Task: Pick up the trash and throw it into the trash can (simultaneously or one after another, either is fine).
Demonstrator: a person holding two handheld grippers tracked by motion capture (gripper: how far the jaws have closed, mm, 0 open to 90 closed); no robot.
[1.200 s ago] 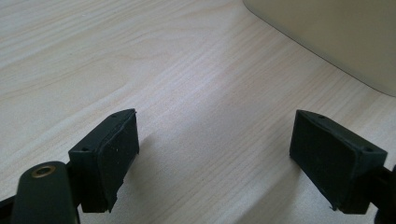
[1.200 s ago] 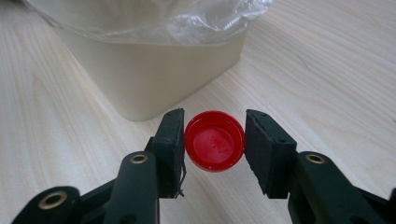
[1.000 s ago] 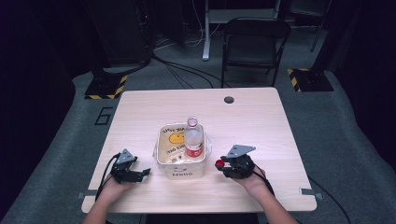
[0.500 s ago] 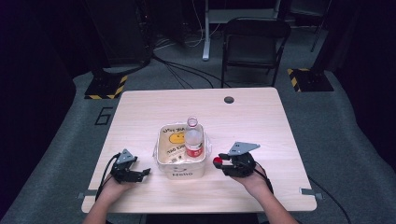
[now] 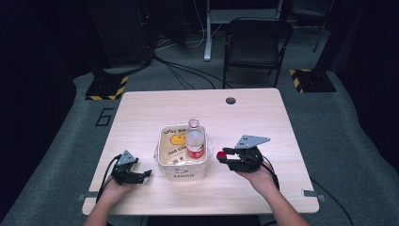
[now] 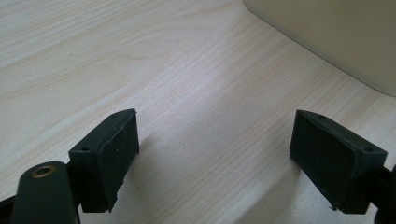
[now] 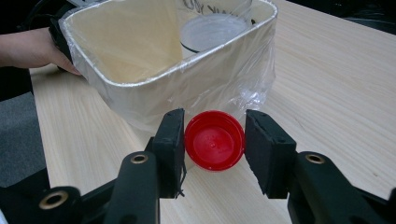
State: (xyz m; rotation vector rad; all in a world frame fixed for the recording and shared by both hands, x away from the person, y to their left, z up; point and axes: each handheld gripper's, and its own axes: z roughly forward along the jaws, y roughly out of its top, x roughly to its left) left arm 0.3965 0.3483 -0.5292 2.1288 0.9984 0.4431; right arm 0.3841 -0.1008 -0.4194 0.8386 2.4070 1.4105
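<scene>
A red cap [image 7: 215, 140] sits clamped between the jaws of the right gripper [image 5: 225, 155], just right of the bin [image 5: 182, 174] and above the table [image 5: 141, 113]. A capless bottle [image 5: 195, 139] stands inside the bin. Left of the bin, the left gripper [image 6: 219, 149] rests on the table, jaws apart and empty.

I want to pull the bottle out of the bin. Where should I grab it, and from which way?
Grab the bottle by its neck, just under the open mouth, coming straight down from above. It stands upright inside the lined bin, so the bin's walls hide most of its body and only the top sticks out. The left gripper is open and empty; the right gripper holds the red cap.
</scene>
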